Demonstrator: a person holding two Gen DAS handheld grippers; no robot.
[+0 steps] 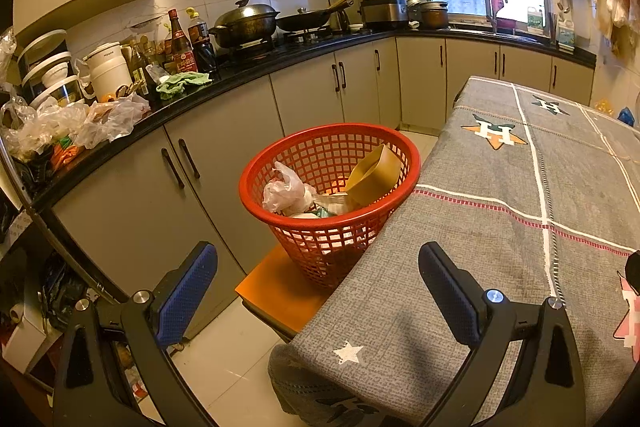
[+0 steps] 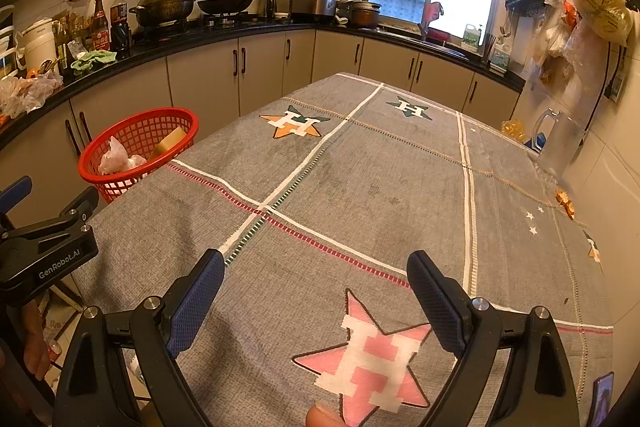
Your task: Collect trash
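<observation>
A red mesh basket [image 1: 316, 239] stands on an orange stool beside the table's left edge; it also shows in the right wrist view [image 2: 120, 183]. Inside lie a crumpled plastic bag [image 1: 284, 191], a tan bowl-like container [image 1: 376, 175] and other scraps. My left gripper [image 1: 318, 259] is open and empty, held near the table's front left corner, short of the basket. My right gripper [image 2: 316, 267] is open and empty above the grey tablecloth [image 2: 360, 187]. Small orange scraps [image 2: 566, 205] lie at the table's right edge. The left gripper's body shows at the left in the right wrist view.
A clear pitcher [image 2: 560, 143] stands at the table's far right by the wall. A black counter [image 1: 240, 75] with pots, bottles and plastic bags [image 1: 80, 123] runs along the left and back. Bags hang on the right wall [image 2: 592, 3]. Cabinets stand close behind the basket.
</observation>
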